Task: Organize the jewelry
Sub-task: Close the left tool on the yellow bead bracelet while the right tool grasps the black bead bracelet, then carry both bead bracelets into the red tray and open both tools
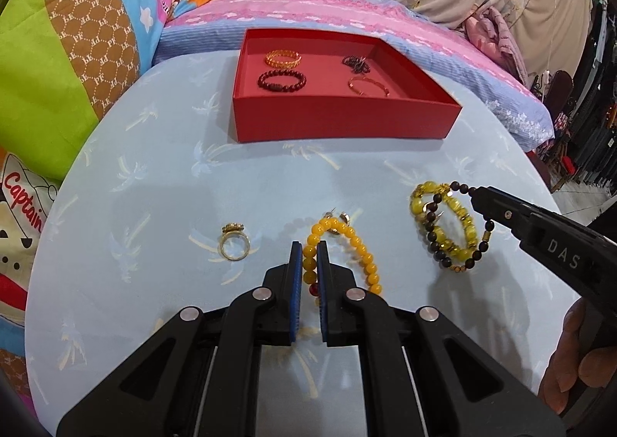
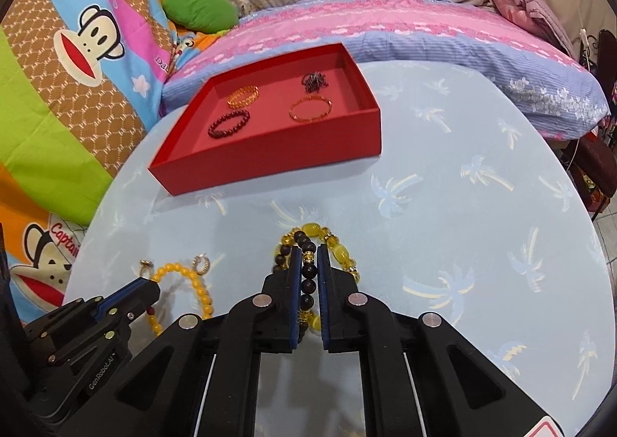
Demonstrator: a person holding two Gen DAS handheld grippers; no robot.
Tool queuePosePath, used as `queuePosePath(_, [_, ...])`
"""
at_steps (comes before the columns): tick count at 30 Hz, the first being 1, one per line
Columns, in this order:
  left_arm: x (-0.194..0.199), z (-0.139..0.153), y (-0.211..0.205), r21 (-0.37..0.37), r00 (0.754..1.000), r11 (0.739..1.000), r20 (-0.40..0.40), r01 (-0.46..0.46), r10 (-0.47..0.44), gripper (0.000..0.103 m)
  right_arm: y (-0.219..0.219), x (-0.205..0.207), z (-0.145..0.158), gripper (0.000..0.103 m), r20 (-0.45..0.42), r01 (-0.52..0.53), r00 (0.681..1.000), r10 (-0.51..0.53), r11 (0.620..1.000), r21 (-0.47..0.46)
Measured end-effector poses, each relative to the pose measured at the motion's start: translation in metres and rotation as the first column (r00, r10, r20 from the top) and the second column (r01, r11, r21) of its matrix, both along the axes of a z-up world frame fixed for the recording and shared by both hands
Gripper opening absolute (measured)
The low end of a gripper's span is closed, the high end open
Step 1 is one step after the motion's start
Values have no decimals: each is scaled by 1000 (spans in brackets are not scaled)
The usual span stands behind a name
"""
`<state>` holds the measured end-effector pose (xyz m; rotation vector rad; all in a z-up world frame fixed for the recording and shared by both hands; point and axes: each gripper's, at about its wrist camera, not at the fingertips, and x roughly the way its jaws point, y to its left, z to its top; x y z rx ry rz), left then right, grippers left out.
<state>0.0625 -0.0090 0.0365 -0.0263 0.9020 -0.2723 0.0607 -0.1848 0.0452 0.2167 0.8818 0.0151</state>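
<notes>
My left gripper (image 1: 309, 249) is shut on an orange bead bracelet (image 1: 356, 248) that lies on the pale blue tabletop. My right gripper (image 2: 309, 256) is shut on a dark bead bracelet (image 2: 308, 284), and a yellow glass-bead bracelet (image 2: 341, 250) is tangled with it. In the left wrist view the right gripper (image 1: 475, 193) holds the dark bracelet (image 1: 437, 240) by its top, with the yellow bracelet (image 1: 424, 202) hanging against it. A red box (image 1: 347, 121) at the far side holds a gold bracelet (image 1: 282, 58), a dark red bead bracelet (image 1: 281, 80), a dark cluster (image 1: 356, 63) and a copper bangle (image 1: 366, 86).
A gold ring (image 1: 234, 246) lies left of the orange bracelet, and small earrings (image 1: 341, 217) sit at its far end. The round table (image 1: 154, 175) stands against a bed with colourful pillows (image 1: 58, 51). A person's hand (image 1: 570, 360) shows at the lower right.
</notes>
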Motion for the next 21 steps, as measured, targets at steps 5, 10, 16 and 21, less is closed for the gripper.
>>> queuePosePath(5, [-4,16,-1,-25,1000,1000,22,17,-16,7,2,-4,18,8,37,-9,999,9,1000,9])
queuePosePath(10, [-3,36,-7,-32,998,999,54,44,-42,7,2,-4,35,8,72,-19,997,18,1000,12])
queuePosePath(16, [14,60,-14,-32,992,997,109,64,-60,7,-2,12,50,8,103,-19,995,18,1000,17])
queuePosePath(21, [42,83,-21,-45,985,996,157,79,-71,7,-3,41,68,8,143,-26,989,24,1000,7])
